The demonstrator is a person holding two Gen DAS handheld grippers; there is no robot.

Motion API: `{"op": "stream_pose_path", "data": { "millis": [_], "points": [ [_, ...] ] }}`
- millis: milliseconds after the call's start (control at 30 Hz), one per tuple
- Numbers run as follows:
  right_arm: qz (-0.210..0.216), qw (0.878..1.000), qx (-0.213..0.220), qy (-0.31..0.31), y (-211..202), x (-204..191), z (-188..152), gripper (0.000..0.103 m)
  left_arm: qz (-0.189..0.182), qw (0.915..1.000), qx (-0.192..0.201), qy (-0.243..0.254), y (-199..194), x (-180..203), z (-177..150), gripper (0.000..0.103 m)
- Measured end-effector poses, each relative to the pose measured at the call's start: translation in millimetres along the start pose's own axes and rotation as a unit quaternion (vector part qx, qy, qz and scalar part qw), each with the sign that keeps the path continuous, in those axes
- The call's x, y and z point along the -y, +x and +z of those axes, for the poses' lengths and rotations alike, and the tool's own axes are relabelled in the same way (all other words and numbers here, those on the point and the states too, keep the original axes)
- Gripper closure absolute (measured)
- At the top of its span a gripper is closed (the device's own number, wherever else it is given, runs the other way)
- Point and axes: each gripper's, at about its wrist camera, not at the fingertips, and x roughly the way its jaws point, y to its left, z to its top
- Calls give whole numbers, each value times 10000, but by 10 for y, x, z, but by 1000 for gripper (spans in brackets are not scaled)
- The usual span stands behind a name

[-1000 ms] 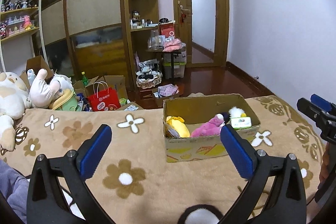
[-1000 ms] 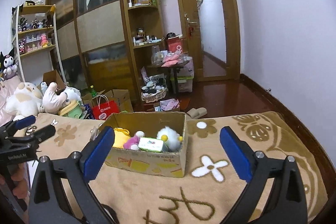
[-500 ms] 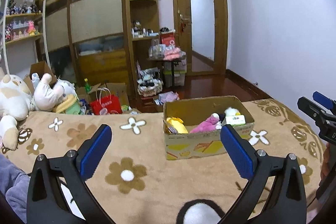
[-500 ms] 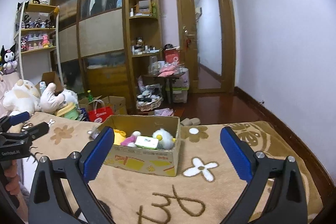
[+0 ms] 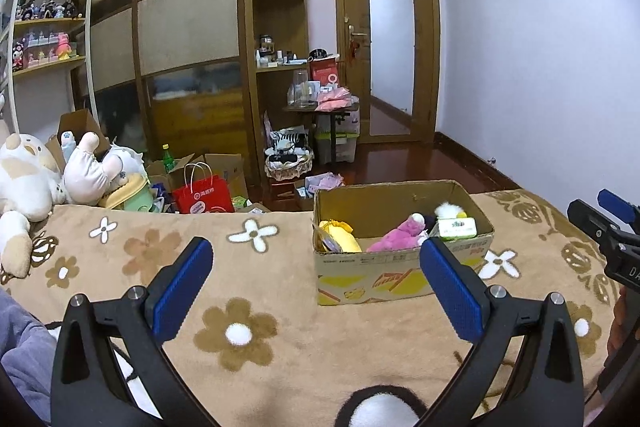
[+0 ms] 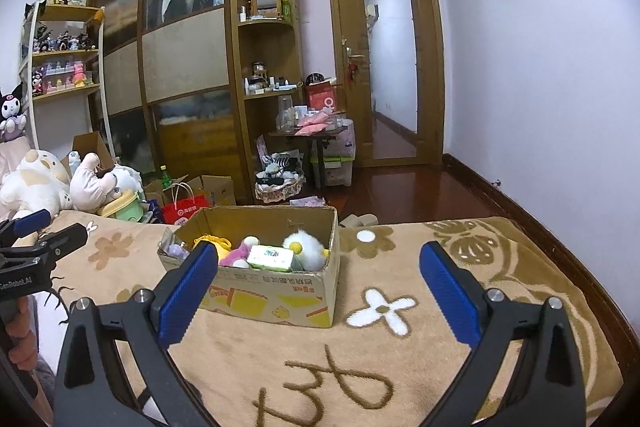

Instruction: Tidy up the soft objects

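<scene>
A cardboard box [image 5: 400,277] [image 6: 280,297] rests on the beige flowered blanket [image 5: 260,291]. Inside lie a yellow plush [image 5: 340,237], a pink plush [image 5: 400,233] [image 6: 236,255], a white fluffy toy [image 6: 306,247] and a green-and-white tissue pack [image 5: 456,228] [image 6: 270,257]. My left gripper [image 5: 316,287] hovers open above the blanket, short of the box, holding nothing. My right gripper [image 6: 318,291] is open too, empty, facing the box from its other side. Each gripper shows at the edge of the other's view.
Large white plush toys [image 5: 32,183] [image 6: 36,183] sit at the blanket's far left. Beyond the bed edge are a red paper bag [image 5: 204,197], cardboard boxes, a wardrobe with shelves and a small cluttered table [image 5: 320,107]. A door [image 6: 392,67] stands at the back right.
Both grippers have drawn back and tilted up, so the box looks smaller and lower. The box and its contents have not moved. Both stay open.
</scene>
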Motion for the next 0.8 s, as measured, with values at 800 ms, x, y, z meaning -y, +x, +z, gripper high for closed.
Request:
{"op": "stream_pose_path", "data": {
  "millis": [800],
  "points": [
    [-31, 9999, -120, -2, 102, -13, -55, 0, 48, 9997, -191, 126, 86, -7, -36, 1]
  ]
}}
